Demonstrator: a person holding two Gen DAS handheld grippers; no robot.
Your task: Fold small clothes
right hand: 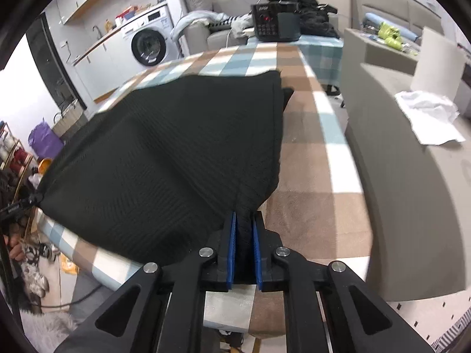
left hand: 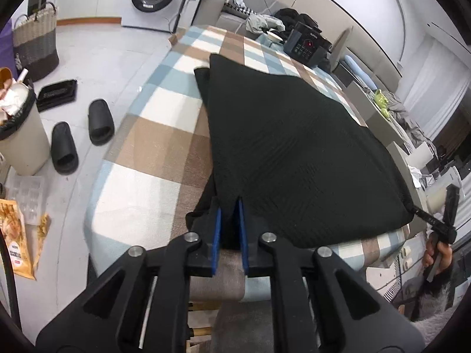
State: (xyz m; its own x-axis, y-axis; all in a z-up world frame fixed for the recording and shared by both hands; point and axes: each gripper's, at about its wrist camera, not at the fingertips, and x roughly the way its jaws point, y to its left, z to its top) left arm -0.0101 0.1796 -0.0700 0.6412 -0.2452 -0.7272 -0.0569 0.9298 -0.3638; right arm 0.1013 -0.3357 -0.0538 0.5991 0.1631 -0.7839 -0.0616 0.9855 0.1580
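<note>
A black knitted garment (left hand: 288, 147) lies spread over a checked blue, brown and white cloth on the table (left hand: 153, 135). My left gripper (left hand: 230, 206) is shut on the garment's near left corner. My right gripper (right hand: 244, 220) is shut on the near right corner of the same garment (right hand: 164, 153). Both corners are lifted a little, so the near edge hangs taut between the grippers. The right gripper also shows at the far right of the left wrist view (left hand: 424, 214). A lower layer of the garment sticks out at its far end (left hand: 201, 79).
A black appliance with buttons (left hand: 309, 45) stands at the table's far end. On the floor to the left are two black slippers (left hand: 79, 135), a bin (left hand: 20, 135) and a woven basket (left hand: 35, 44). A grey sofa (right hand: 412, 182) runs along the table's right side.
</note>
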